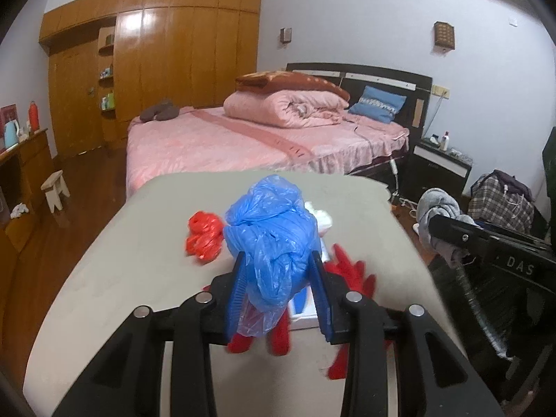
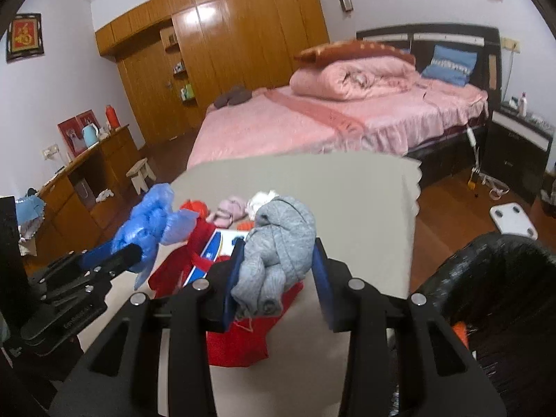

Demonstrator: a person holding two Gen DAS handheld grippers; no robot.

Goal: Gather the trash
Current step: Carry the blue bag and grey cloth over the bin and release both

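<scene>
My left gripper (image 1: 278,260) is shut on a crumpled blue plastic bag (image 1: 271,236) and holds it above the grey table (image 1: 121,278); it also shows in the right wrist view (image 2: 135,246) at the left with the blue bag (image 2: 149,222). My right gripper (image 2: 278,246) is shut on a bunched grey cloth (image 2: 278,243), also seen at the right of the left wrist view (image 1: 438,215). On the table lie a red plastic bag (image 1: 203,236), red cloth (image 2: 239,330), a pink wad (image 2: 229,210), a white wad (image 2: 260,199) and a blue-and-white box (image 2: 215,246).
A black mesh bin (image 2: 497,278) stands to the right of the table. A pink bed (image 1: 243,139) lies beyond it, a wooden wardrobe (image 1: 173,52) behind. A wooden desk (image 1: 24,173) and small stool (image 1: 55,187) are at the left, a checked bag (image 1: 500,201) at the right.
</scene>
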